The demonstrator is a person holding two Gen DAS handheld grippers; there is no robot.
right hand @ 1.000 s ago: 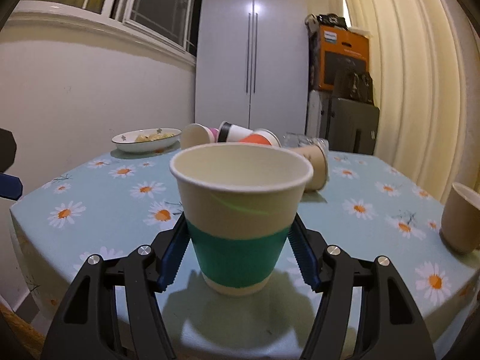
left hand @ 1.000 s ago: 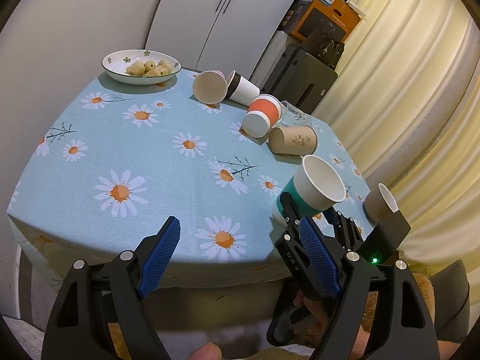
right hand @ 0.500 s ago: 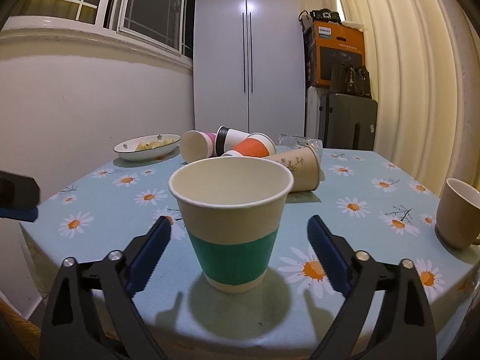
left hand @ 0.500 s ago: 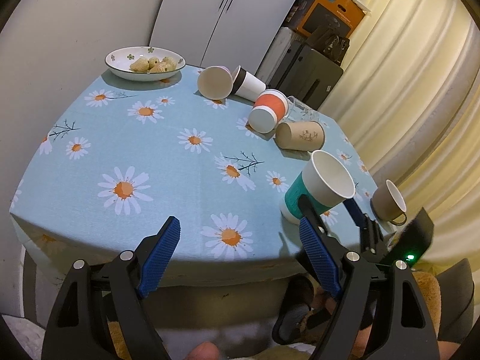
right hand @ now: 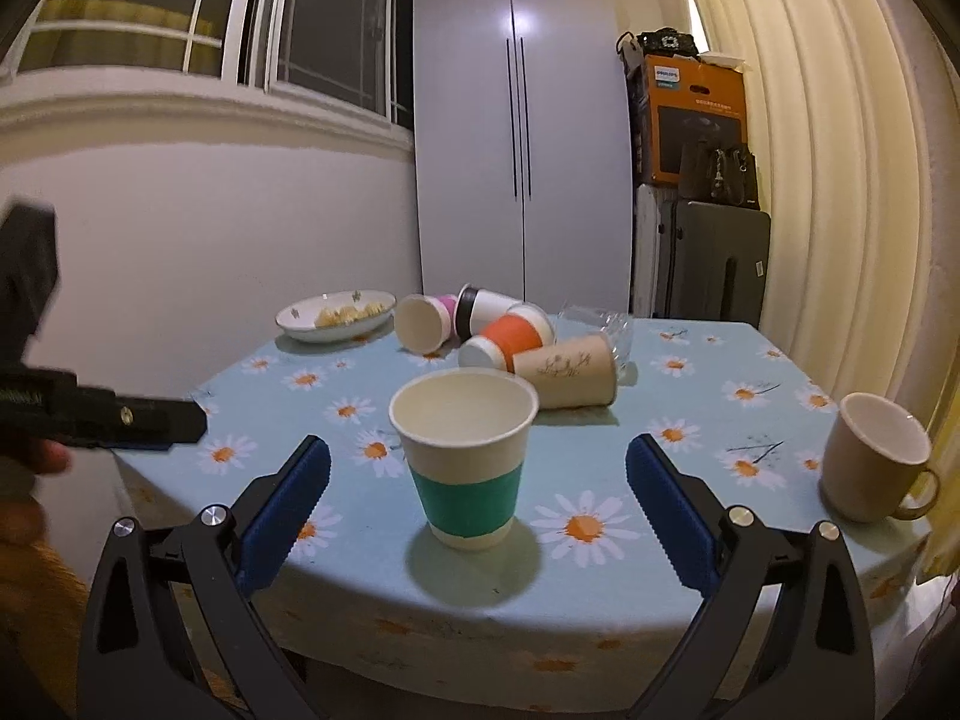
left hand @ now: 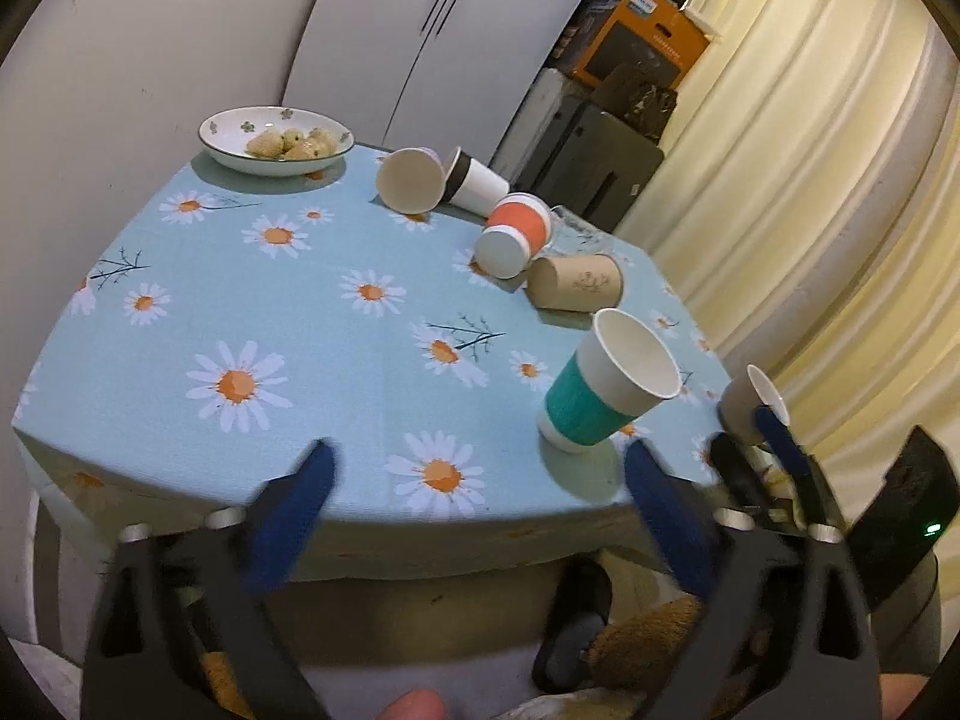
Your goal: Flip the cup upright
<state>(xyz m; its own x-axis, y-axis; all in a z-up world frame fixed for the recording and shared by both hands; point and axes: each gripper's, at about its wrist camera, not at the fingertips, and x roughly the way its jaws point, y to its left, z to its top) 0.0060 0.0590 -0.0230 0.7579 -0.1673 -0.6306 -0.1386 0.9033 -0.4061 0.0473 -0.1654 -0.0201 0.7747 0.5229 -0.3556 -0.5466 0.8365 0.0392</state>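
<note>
A paper cup with a teal band (right hand: 465, 459) stands upright near the table's front edge; it also shows in the left wrist view (left hand: 606, 387). My right gripper (right hand: 477, 513) is open and empty, pulled back in front of the cup, its fingers apart from it. My left gripper (left hand: 477, 516) is open and empty, off the table's front edge, left of the cup. Several paper cups lie on their sides farther back: a brown one (right hand: 567, 369), an orange one (right hand: 507, 339), a black-rimmed white one (right hand: 480, 309) and a pink one (right hand: 423, 321).
A beige mug (right hand: 873, 465) stands upright at the right edge. A bowl of food (right hand: 336, 315) sits at the back left. A clear glass (right hand: 600, 327) stands behind the brown cup. The table has a daisy cloth (right hand: 690, 396). Curtains hang on the right.
My right gripper opened and let go of the teal-banded cup, then drew back from it. The cup stays upright on the table. My left gripper also drew back a little.
</note>
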